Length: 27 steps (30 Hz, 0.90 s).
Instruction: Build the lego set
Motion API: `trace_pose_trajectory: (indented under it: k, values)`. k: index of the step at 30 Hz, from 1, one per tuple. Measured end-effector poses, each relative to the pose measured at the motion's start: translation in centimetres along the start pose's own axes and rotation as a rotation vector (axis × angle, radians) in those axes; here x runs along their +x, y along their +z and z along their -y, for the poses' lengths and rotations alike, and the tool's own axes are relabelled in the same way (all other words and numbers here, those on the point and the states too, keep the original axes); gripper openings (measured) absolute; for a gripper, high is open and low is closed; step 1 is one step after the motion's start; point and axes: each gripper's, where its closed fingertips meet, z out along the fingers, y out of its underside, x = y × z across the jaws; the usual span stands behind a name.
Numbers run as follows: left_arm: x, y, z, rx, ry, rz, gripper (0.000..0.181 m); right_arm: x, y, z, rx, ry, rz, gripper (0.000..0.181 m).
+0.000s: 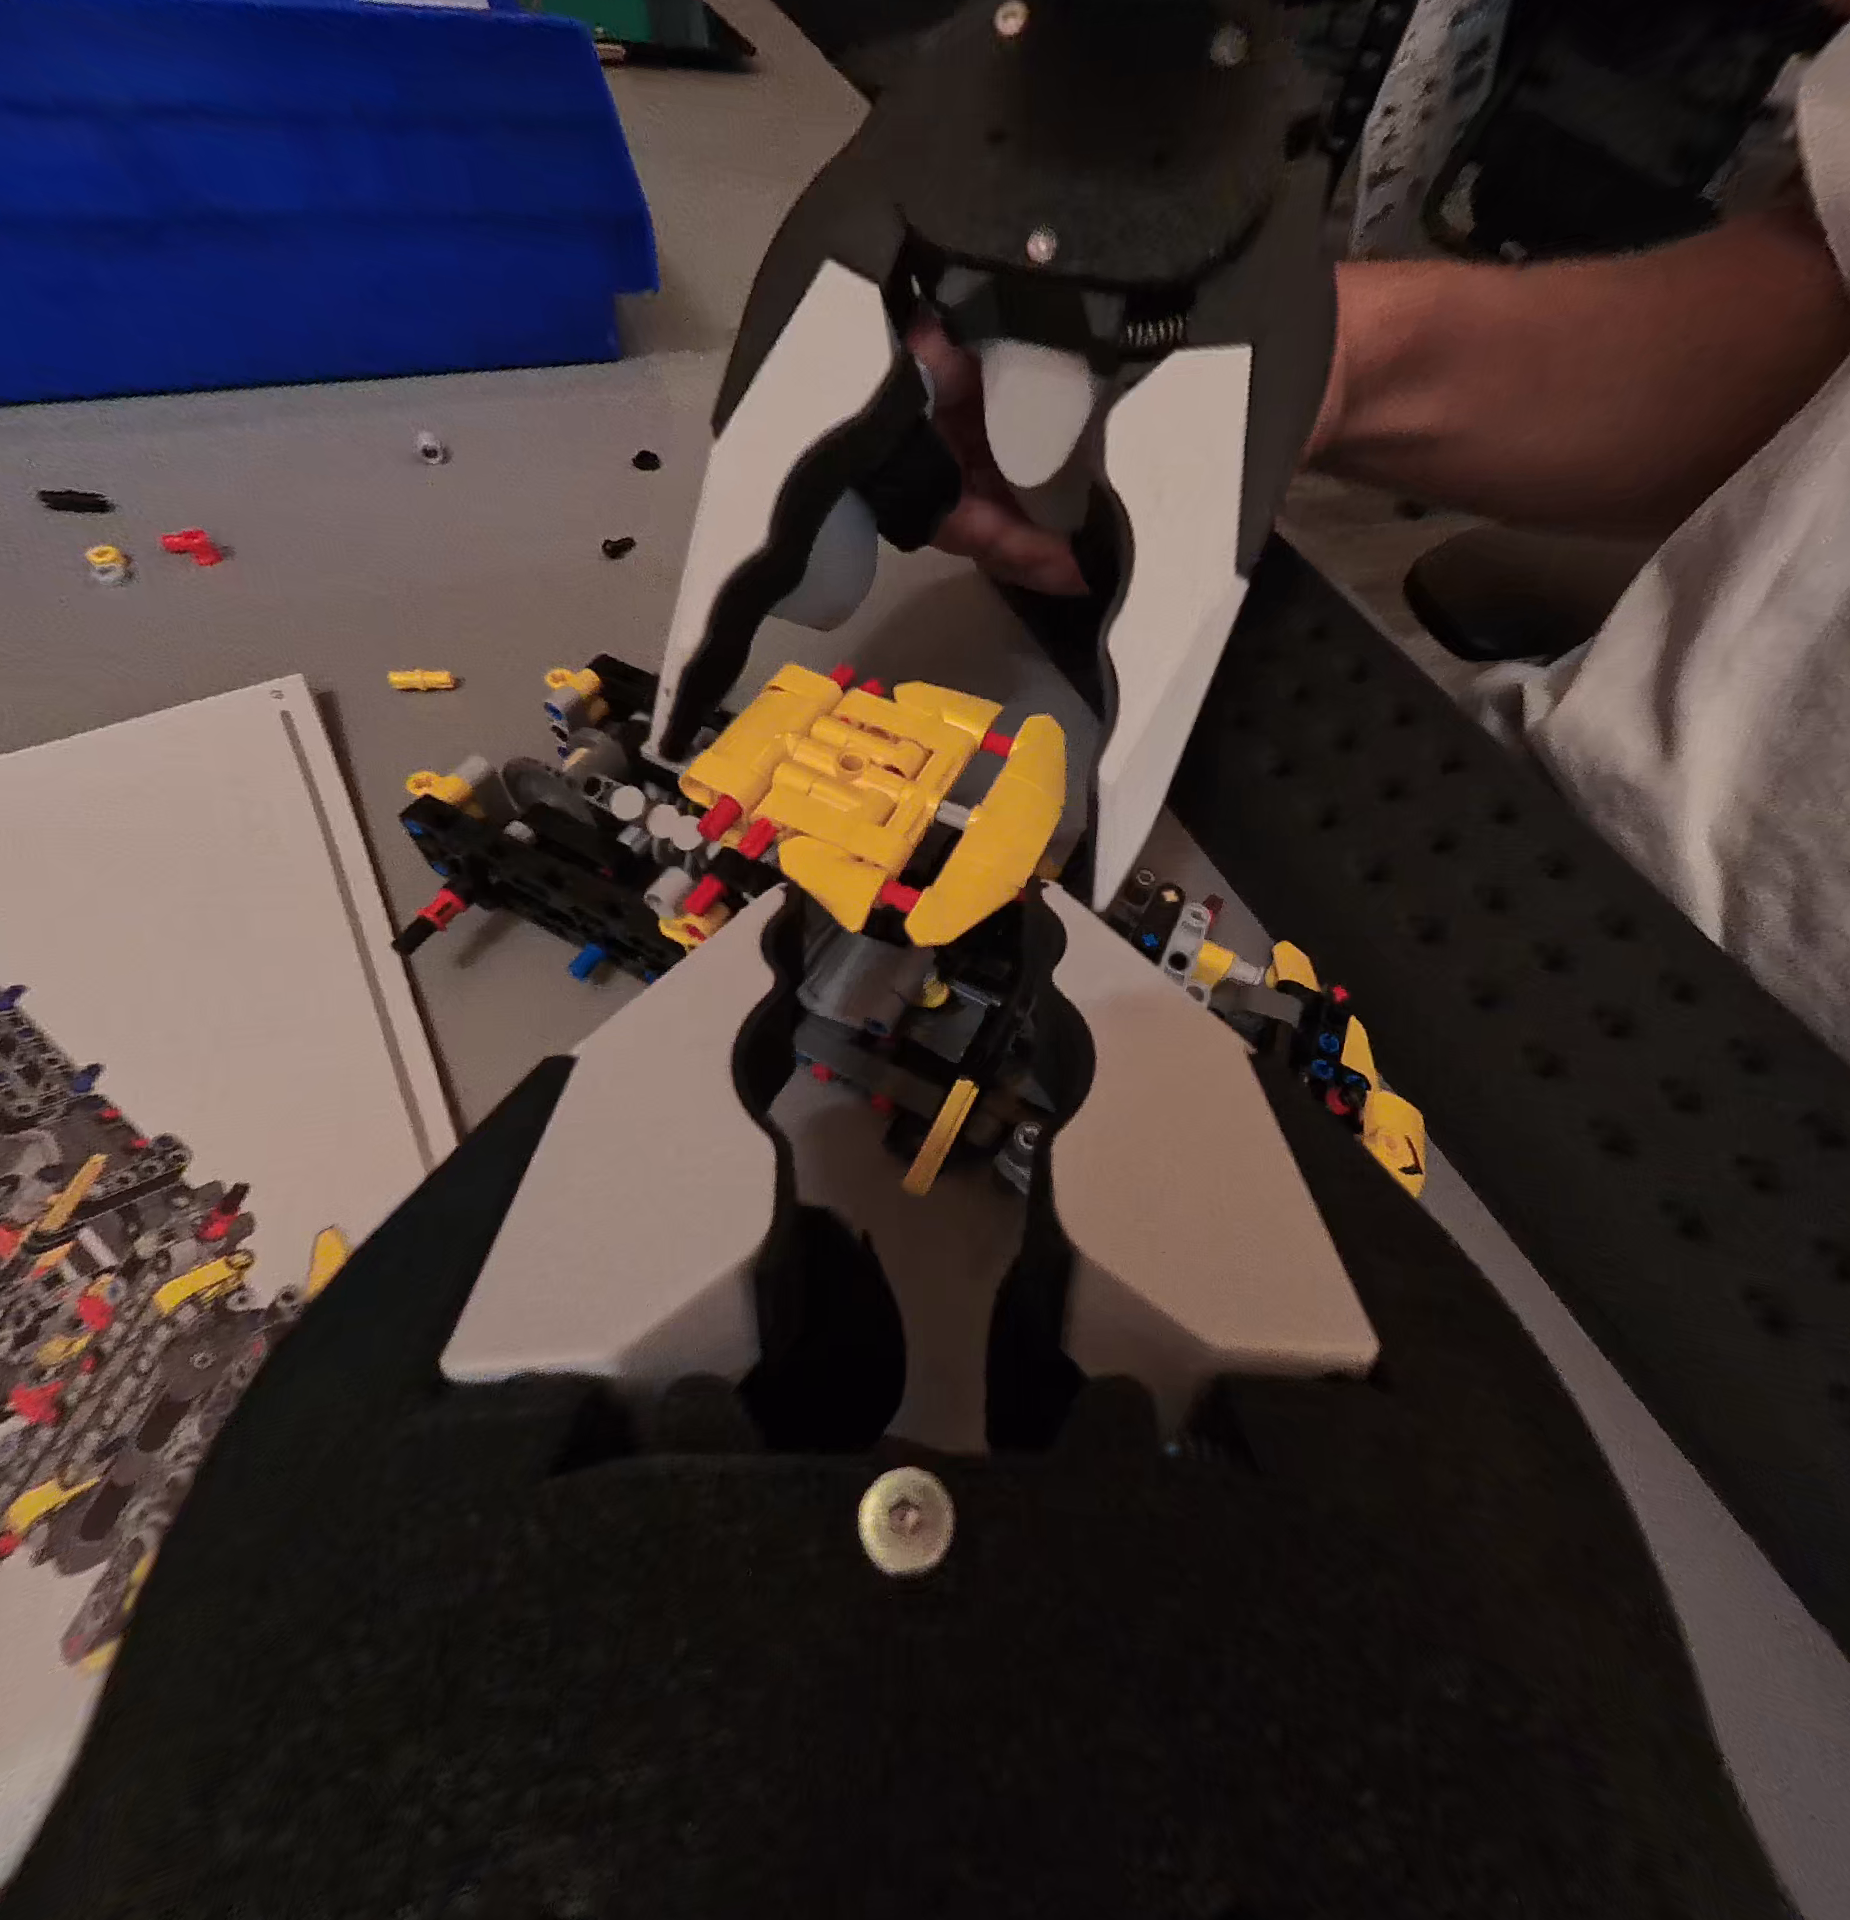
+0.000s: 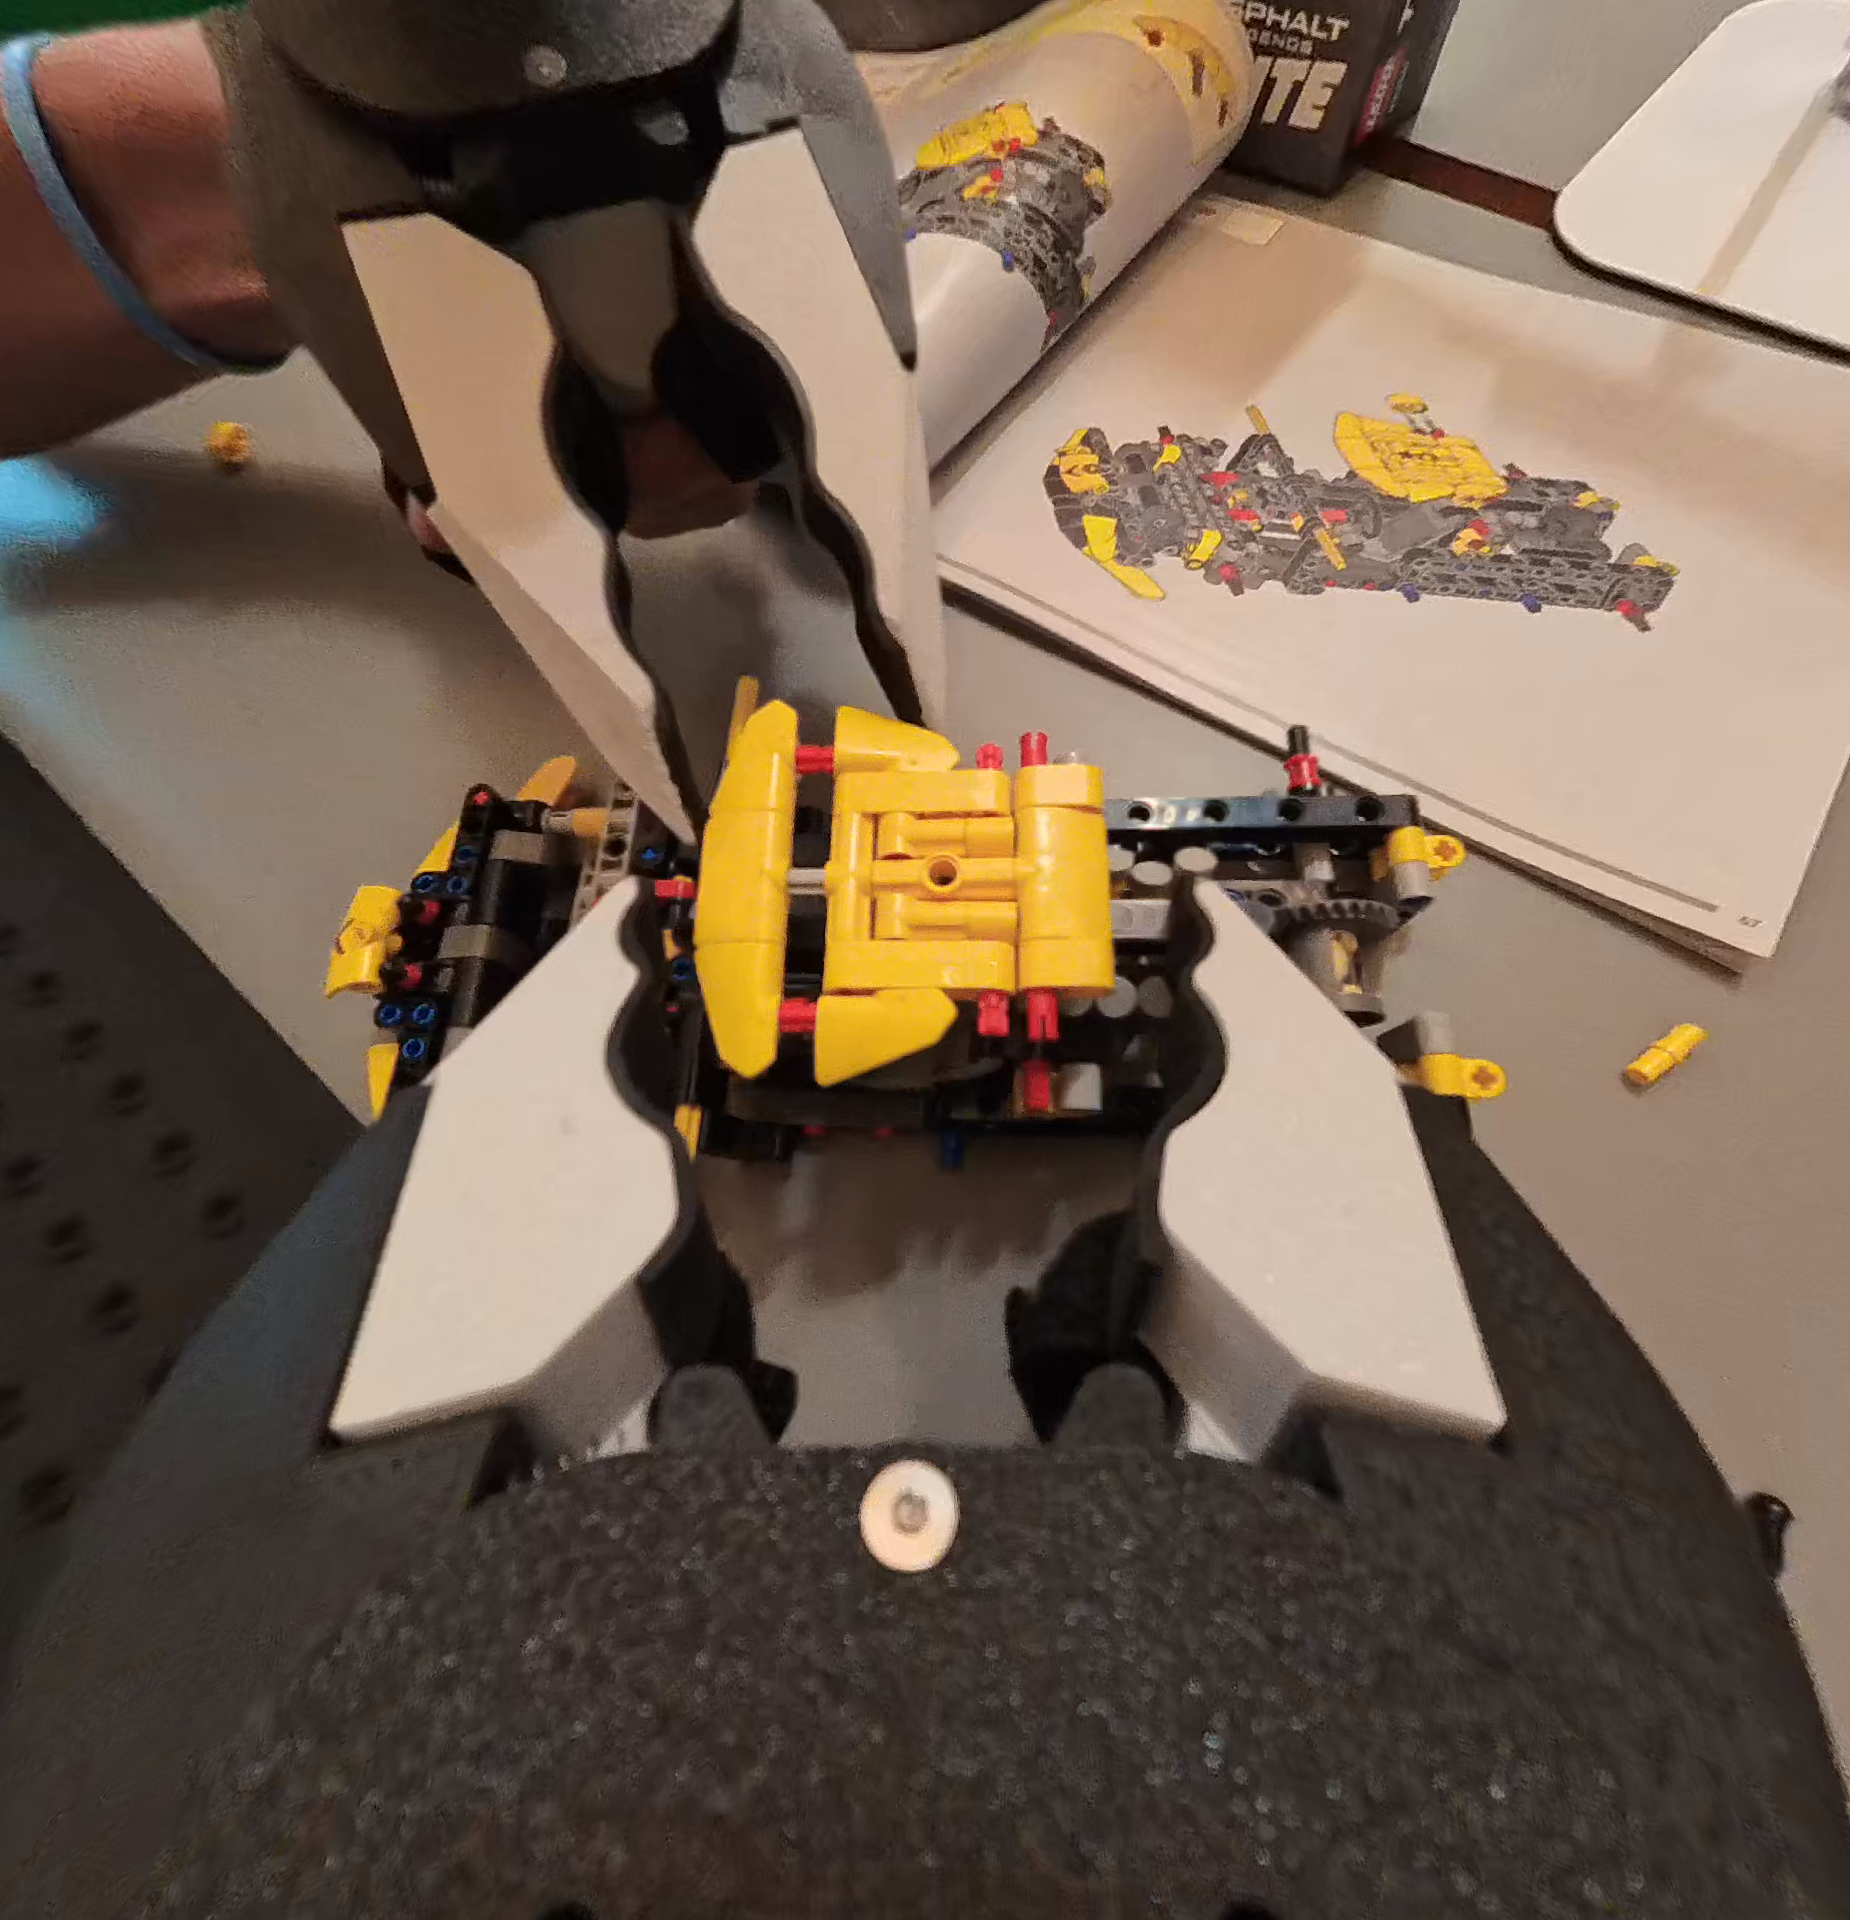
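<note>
A partly built lego car with a black chassis (image 1: 547,842) (image 2: 1253,810) lies on the grey table. A yellow cab assembly (image 1: 859,769) (image 2: 931,883) with red pins sits on top of it. My left gripper (image 1: 916,894) is narrowed on the chassis just ahead of the cab; in the right wrist view it comes in from the far side (image 2: 812,774). My right gripper (image 2: 916,894) is open wide, one finger off each end of the cab, apart from it. In the left wrist view it reaches down from the top (image 1: 890,821).
An open instruction booklet (image 1: 173,883) (image 2: 1420,727) lies beside the car. Loose pieces include a red one (image 1: 188,542) and a yellow pin (image 1: 420,680) (image 2: 1664,1051). A blue bin (image 1: 277,208) stands behind. A black perforated mat (image 1: 1523,935) (image 2: 90,1039) borders the table. A dark box (image 2: 1316,83) stands at the back. Left and right tips are no more than a few centimetres apart.
</note>
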Motion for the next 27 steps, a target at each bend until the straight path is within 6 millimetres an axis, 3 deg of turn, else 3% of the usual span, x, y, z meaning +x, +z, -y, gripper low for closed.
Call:
trace_pose_trajectory:
  k: [2,23,27]
  values:
    - [-0.08,0.07,0.06,0.012,0.023,-0.008,0.042,-0.10,0.29,-0.13,-0.007,-0.011,-0.018,0.083]
    - [-0.08,0.51,-0.23,-0.047,0.069,-0.144,0.037,0.16,0.39,-0.66,-0.054,-0.044,-0.090,0.078]
    - [-0.11,0.31,-0.15,-0.022,0.019,-0.162,0.038,0.10,0.38,-0.46,-0.080,0.020,-0.073,0.078]
